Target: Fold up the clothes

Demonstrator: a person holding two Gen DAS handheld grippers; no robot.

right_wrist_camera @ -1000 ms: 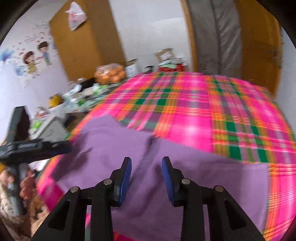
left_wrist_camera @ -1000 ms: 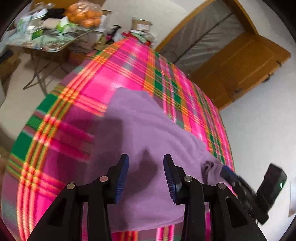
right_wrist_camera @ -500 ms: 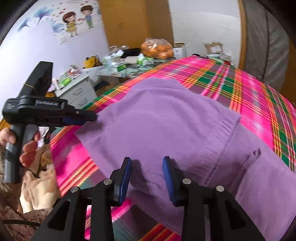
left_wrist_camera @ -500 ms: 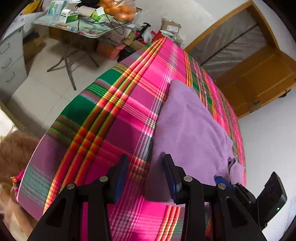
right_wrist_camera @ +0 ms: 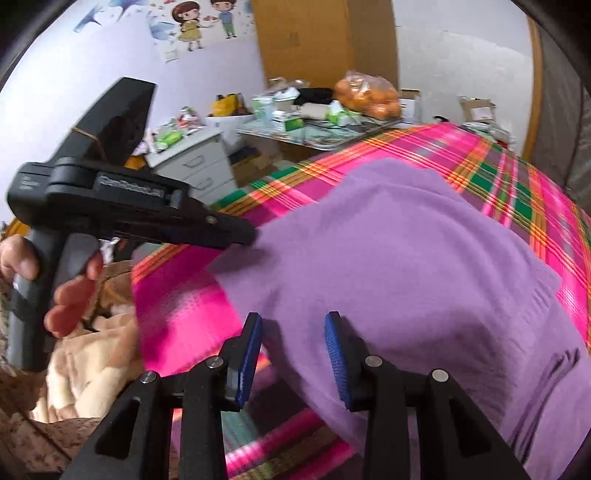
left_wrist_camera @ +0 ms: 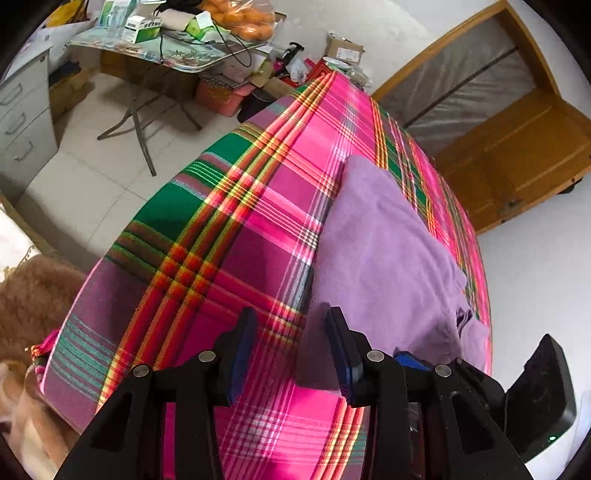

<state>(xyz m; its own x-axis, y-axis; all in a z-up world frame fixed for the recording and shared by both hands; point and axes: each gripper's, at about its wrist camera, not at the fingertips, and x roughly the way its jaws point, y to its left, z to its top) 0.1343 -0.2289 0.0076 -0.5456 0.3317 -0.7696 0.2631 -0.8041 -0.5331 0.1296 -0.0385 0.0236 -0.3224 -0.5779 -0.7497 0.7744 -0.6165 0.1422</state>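
Observation:
A purple garment point(left_wrist_camera: 380, 254) lies spread on a bed with a pink plaid cover point(left_wrist_camera: 229, 236). My left gripper point(left_wrist_camera: 291, 317) hovers open over the garment's near left corner, with the cloth edge below its right finger and nothing pinched. In the right wrist view the purple garment point(right_wrist_camera: 399, 258) fills the middle. There my right gripper point(right_wrist_camera: 294, 319) stands open just above its near edge, nothing pressed between the pads. The left gripper point(right_wrist_camera: 249, 236) shows from the side with its tip at the garment's corner. The right gripper point(left_wrist_camera: 410, 361) appears low at the right of the left wrist view.
A person's hand point(right_wrist_camera: 70, 295) holds the left gripper's handle. A fluffy beige blanket point(right_wrist_camera: 88, 354) lies beside the bed's near corner. A folding table point(left_wrist_camera: 177, 59) with boxes and a bag of oranges point(left_wrist_camera: 243, 18), a drawer cabinet point(left_wrist_camera: 22, 122) and a wooden door point(left_wrist_camera: 517, 155) stand beyond.
My left gripper has shifted from above the garment's middle to its near left corner. My right gripper has rolled and moved across the garment toward its near edge, closer to the left gripper.

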